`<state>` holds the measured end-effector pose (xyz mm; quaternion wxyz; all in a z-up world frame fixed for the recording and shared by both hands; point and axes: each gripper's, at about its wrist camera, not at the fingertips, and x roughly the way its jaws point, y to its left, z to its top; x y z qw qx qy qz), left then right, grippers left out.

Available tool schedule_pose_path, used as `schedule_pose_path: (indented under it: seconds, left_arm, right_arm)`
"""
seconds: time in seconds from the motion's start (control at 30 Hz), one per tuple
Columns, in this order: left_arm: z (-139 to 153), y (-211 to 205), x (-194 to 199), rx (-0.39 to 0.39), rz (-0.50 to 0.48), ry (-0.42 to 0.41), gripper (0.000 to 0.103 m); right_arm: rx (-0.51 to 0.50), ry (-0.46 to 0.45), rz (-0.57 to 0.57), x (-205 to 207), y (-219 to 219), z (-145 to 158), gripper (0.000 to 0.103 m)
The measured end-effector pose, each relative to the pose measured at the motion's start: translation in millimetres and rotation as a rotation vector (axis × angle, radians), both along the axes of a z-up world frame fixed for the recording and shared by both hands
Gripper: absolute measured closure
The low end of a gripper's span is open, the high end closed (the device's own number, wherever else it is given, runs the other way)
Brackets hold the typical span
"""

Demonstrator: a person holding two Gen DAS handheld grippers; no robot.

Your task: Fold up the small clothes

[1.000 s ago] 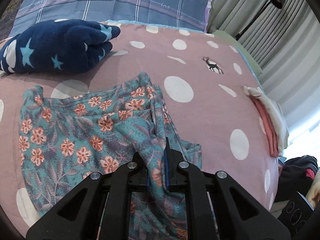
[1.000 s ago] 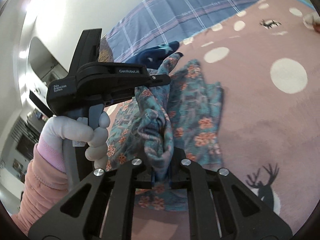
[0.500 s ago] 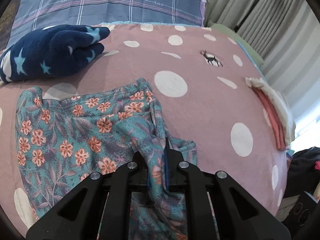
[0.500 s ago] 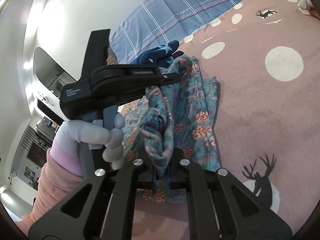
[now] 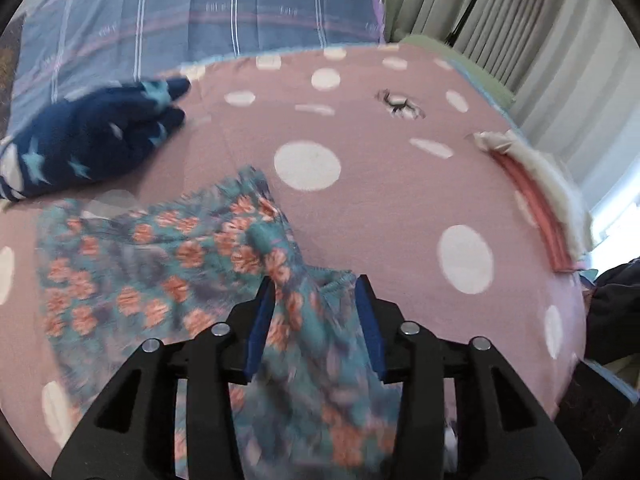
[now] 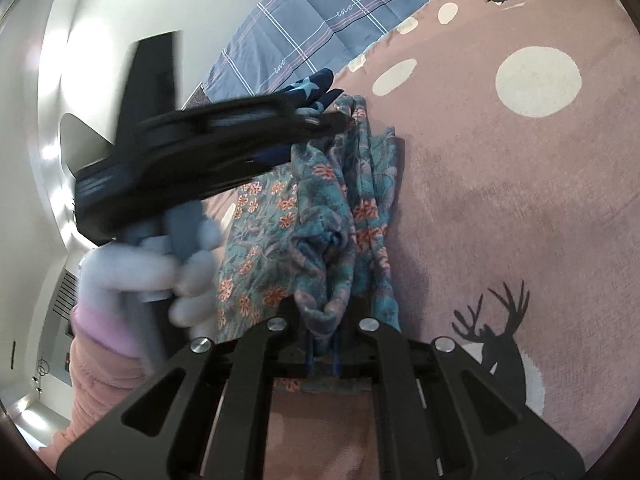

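**A:** What does your left wrist view show?

**B:** Your left gripper [image 5: 316, 292] has its blue pads spread apart, with the floral garment [image 5: 168, 272] draped loosely between them, spreading to the lower left over the pink polka-dot bedspread [image 5: 400, 184]. A navy star-print fleece [image 5: 84, 140] lies at the upper left, a blue plaid pillow [image 5: 200, 12] beyond it. Folded pink-and-white clothes [image 5: 540, 196] sit at the right edge, with grey curtains [image 5: 500, 12] at the upper right.

**A:** And your right wrist view?

**B:** Your right gripper [image 6: 322, 350] is clamped on a bunched fold of the floral garment [image 6: 320, 220] at the bottom centre. Your gloved left hand [image 6: 160, 268] holds the other tool, blurred, at the left. The bedspread's [image 6: 520, 200] black deer print [image 6: 496, 336] sits at the lower right; a white wall [image 6: 120, 8] fills the upper left.
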<state>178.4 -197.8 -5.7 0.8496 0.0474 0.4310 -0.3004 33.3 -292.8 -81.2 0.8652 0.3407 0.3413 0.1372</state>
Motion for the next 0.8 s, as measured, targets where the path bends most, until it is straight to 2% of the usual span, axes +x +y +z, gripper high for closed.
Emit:
schedule_pose_path:
  seconds: [0.17, 0.3, 0.37, 0.47, 0.53, 0.57, 0.63, 0.7, 0.73, 0.8]
  left_arm:
    - [18.4, 59.4, -69.2, 0.037, -0.045, -0.153, 0.049]
    - [1.8, 110.7, -131.1, 0.089, -0.074, -0.196, 0.049]
    - [-17.3, 129.1, -157.1, 0.126, -0.053, -0.198, 0.042]
    - [-49.6, 136.7, -166.8, 0.257, 0.001, -0.168, 0.042]
    - [-60.0, 144.5, -166.6, 0.294, 0.045, -0.199, 0.042]
    - [-61.5, 149.6, -161.6, 0.291, 0.086, -0.206, 0.042]
    - [-58.4, 157.4, -152.8, 0.233, 0.144, -0.192, 0.042]
    - [-56.2, 160.1, -149.7, 0.202, 0.172, -0.191, 0.043]
    - [-55.9, 158.6, -148.8, 0.209, 0.174, -0.207, 0.043]
    - [-57.2, 152.7, -149.6, 0.239, 0.181, -0.238, 0.053]
  right_arm:
    - [0.035, 0.009, 0.006, -0.1, -3.8, -2.8, 0.097]
    - [0.03, 0.005, 0.012, -0.3, -2.2, -0.2, 0.097]
    - [0.028, 0.005, 0.011, -1.3, -0.3, 0.1, 0.097]
    - [0.024, 0.01, 0.004, 0.6, 2.3, 0.3, 0.097]
    - [0.019, 0.013, 0.0, 0.7, 4.7, 1.9, 0.097]
    - [0.011, 0.012, -0.002, 0.5, 5.9, 3.1, 0.097]
    - [0.001, 0.011, -0.007, 0.2, 7.8, 6.0, 0.097]
    - [0.0, 0.009, -0.008, 0.0, 8.9, 7.6, 0.097]
    - [0.007, 0.008, -0.009, -0.4, 9.0, 8.2, 0.097]
    - [0.032, 0.006, -0.01, -1.1, 7.8, 8.5, 0.097]
